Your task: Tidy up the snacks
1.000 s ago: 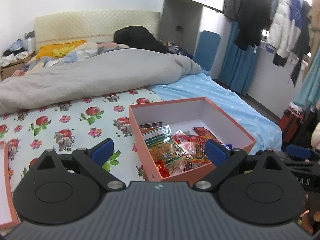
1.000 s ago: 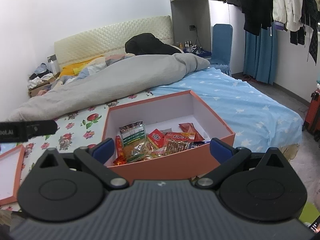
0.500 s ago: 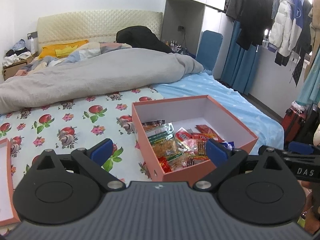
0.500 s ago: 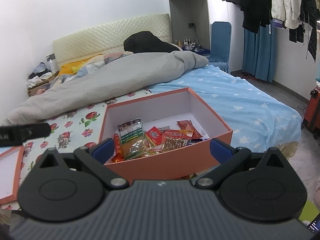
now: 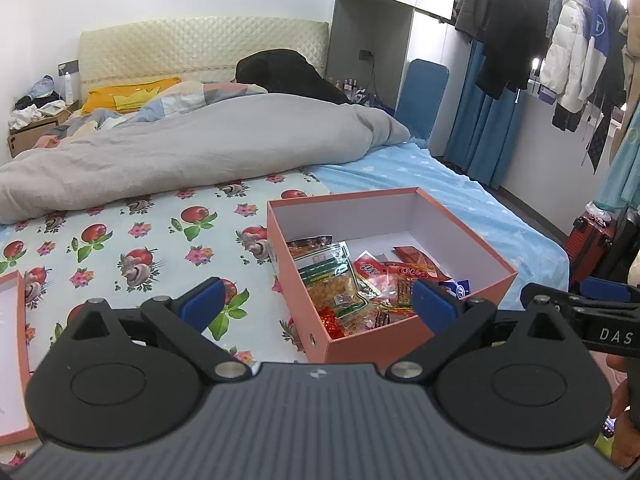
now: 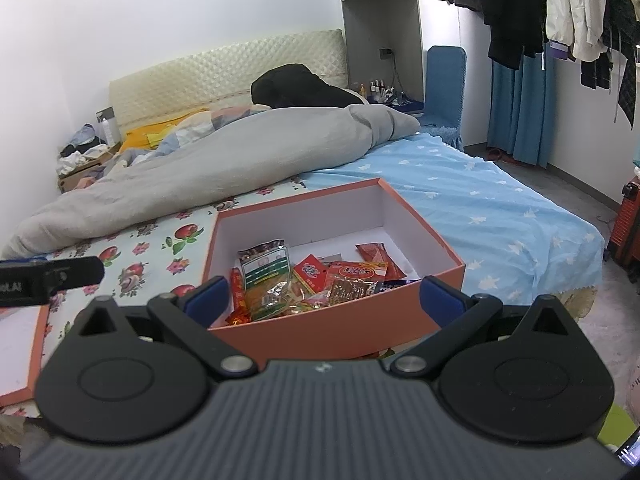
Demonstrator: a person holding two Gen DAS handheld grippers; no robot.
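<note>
In the left wrist view, the left tool (image 5: 318, 305) is hovering low over the bed (image 5: 160, 240) with its blue-padded fingers (image 5: 202, 304) spread wide and nothing between them. An open orange box (image 5: 400, 332) is sitting on the bed just ahead and slightly right of the tool, straddling the edge where the fruit-print sheet (image 5: 132, 248) is meeting the blue star-print sheet (image 5: 460, 196). Snack packets (image 5: 360, 284) are lying in a loose heap in the near half of the box, a clear bag with a green label (image 5: 328, 276) on the left and red wrappers to its right, while the far half is showing bare white floor. An orange box lid (image 5: 16, 360) is lying flat at the left edge. A grey duvet (image 5: 200, 152) is bunched across the far part of the bed. The right tool (image 5: 592, 300) is poking in at the right edge. In the right wrist view, the right tool (image 6: 324, 296) is also standing spread apart and empty, hanging just before the near wall of the orange box (image 6: 332, 332). The snack packets (image 6: 308, 280) are piled toward the near-left corner. The tip of the left tool (image 6: 48, 280) is reaching in from the left, above the box lid (image 6: 20, 352). Coats (image 6: 560, 8) are hanging at the upper right beside blue curtains (image 6: 520, 108).
</note>
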